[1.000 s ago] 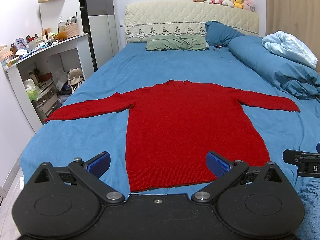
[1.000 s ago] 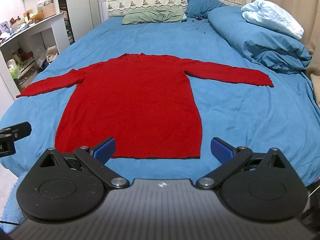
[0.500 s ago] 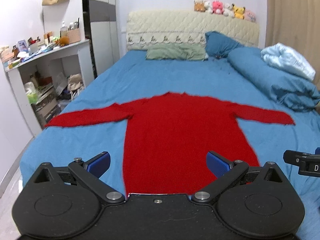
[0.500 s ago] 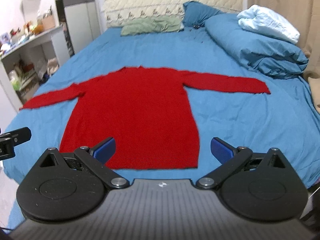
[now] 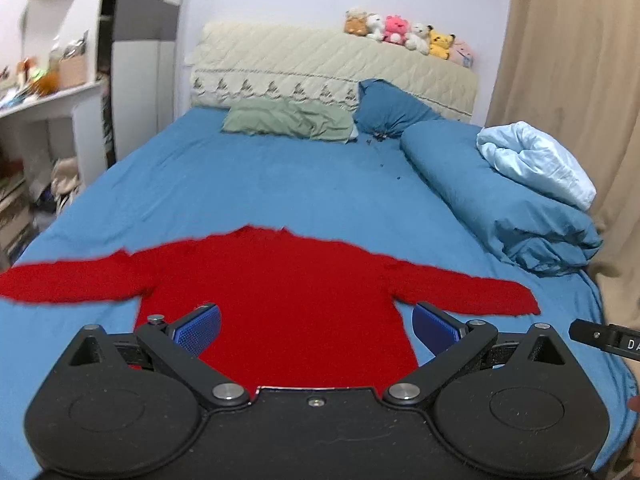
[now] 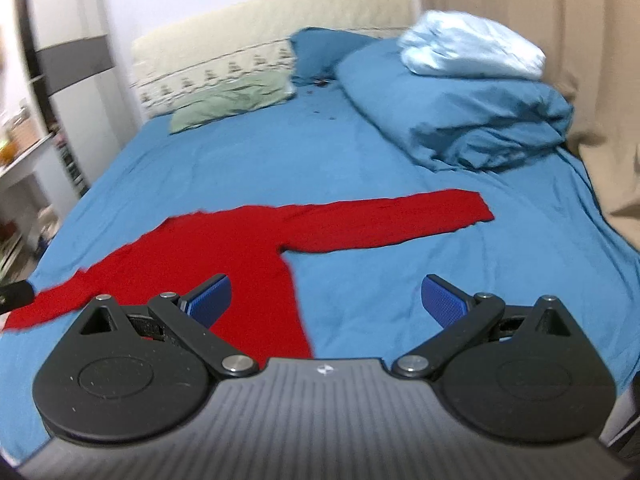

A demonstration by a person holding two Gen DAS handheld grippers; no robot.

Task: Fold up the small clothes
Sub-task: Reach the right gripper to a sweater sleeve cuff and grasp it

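The red sweater (image 5: 276, 300) lies flat on the blue bed (image 5: 280, 184), sleeves spread toward 9 and 3 o'clock. The left gripper (image 5: 316, 330) hangs over the sweater body, jaws spread, holding nothing. The right gripper (image 6: 326, 300) hangs near the right armpit, jaws spread, empty. A folded duvet (image 6: 472, 120) sits at 1 o'clock.

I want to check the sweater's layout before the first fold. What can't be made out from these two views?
- Red sweater hem: left wrist view, hidden behind the left gripper; right wrist view, behind the right gripper.
- Left sleeve cuff: cut by the left view's edge.
- Knit texture: blurred in both views.
- Plush toys: too small to identify.
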